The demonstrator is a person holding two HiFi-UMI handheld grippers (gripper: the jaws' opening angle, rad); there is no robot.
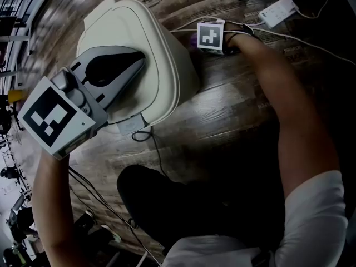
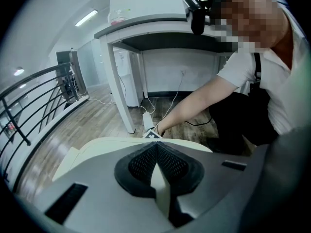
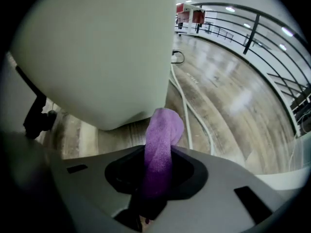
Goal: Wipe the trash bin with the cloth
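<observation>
1. My right gripper (image 3: 158,155) is pinched tight on the cloth (image 3: 164,130). The cloth is purple and fuzzy. It sticks up out of the jaws like a soft roll.
2. My left gripper (image 2: 156,148) is closed all the way, with nothing in it. Its dark pads (image 2: 141,161) have a bumpy grid on them.
3. The trash bin (image 1: 164,60) is cream, smooth and round at the corners. In the head view it sits in the upper left, and my left gripper lies over its lid.
4. In the right gripper view the bin's side fills the upper left. The cloth tip is just beside its bottom edge. I cannot tell if they touch.
5. Only the head view shows both tools at once. The right one's marker cube (image 1: 210,36) is at the top middle, close by the bin's right side.
6. The floor (image 3: 233,96) is shiny brown wood planks. A white power strip (image 1: 278,11) lies on it, upper right in the head view. Only the left gripper view shows a white table (image 2: 116,81). Only the right gripper view shows a black railing (image 3: 252,30).
</observation>
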